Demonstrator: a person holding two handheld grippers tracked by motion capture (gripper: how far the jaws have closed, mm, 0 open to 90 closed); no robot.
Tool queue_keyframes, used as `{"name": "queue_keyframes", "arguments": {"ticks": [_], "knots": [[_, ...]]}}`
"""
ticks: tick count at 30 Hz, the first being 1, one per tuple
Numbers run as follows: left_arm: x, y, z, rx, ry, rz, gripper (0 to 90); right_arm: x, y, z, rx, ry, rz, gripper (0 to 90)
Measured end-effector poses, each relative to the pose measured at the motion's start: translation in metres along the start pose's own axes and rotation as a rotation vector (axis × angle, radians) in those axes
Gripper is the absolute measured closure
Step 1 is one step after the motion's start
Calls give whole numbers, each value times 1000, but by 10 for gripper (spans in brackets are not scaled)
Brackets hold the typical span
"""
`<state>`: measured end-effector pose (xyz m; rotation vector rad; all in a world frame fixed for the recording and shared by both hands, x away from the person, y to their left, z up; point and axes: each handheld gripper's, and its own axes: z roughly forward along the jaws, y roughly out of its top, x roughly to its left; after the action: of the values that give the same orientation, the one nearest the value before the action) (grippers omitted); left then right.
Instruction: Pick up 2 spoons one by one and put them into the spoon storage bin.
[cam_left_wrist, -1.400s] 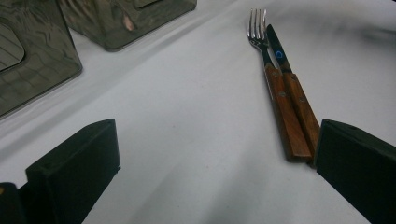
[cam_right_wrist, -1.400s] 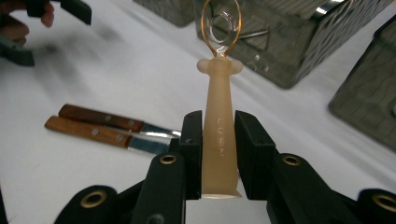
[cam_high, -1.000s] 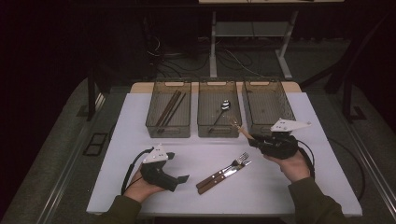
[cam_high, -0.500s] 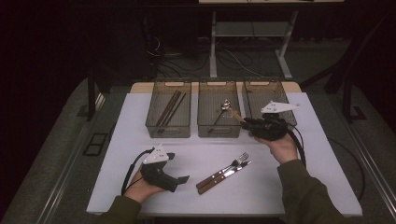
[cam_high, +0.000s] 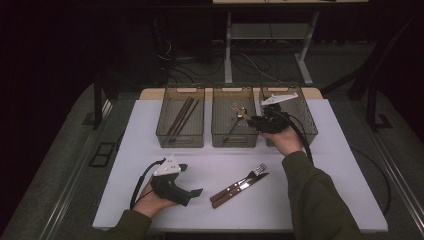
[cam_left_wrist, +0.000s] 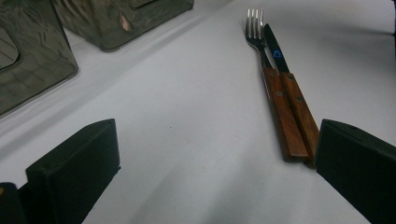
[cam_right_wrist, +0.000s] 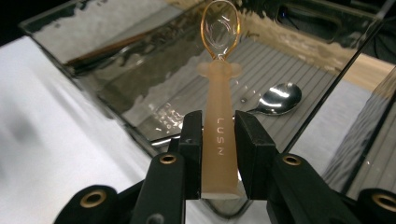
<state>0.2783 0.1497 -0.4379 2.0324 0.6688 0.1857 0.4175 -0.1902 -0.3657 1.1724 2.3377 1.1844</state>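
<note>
Spoon (cam_right_wrist: 218, 116) first: my right gripper (cam_right_wrist: 218, 154) has it pinched by its pale, translucent handle, both black pads pressed flat against the sides, bowl end pointing away from me. From above I see the right gripper (cam_high: 260, 121) held over the middle bin (cam_high: 234, 141), the spoon (cam_high: 243, 114) reaching out above that bin's inside. A shiny metal spoon (cam_right_wrist: 278, 99) lies on the ribbed floor of the bin just beyond the held one. The left bin (cam_high: 181, 141) holds dark sticks (cam_high: 182, 116). My left gripper (cam_high: 189, 192) rests low on the white table (cam_high: 320, 200) with its jaws spread and nothing between them. Just beside its far jaw lie a fork (cam_left_wrist: 271, 79) and a knife (cam_left_wrist: 292, 88), wooden handles touching, side by side.
</note>
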Motion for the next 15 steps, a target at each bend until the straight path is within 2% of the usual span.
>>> {"name": "queue_keyframes", "arguments": {"ticks": [5,11,12,13,14,15], "knots": [[0,0,0,0,-3,0,0,-4,4,21,49,-12,15,731],[0,0,0,0,-7,11,0,-3,9,34,105,-10,27,720],[0,0,0,0,-7,11,0,-4,9,36,112,5,27,690],[0,0,0,-1,-8,12,0,-2,9,35,100,-12,24,598],[0,0,0,-2,-7,12,0,-2,10,35,86,-43,16,548],[0,0,0,-2,-7,11,0,-2,10,34,77,-44,24,529]]}}
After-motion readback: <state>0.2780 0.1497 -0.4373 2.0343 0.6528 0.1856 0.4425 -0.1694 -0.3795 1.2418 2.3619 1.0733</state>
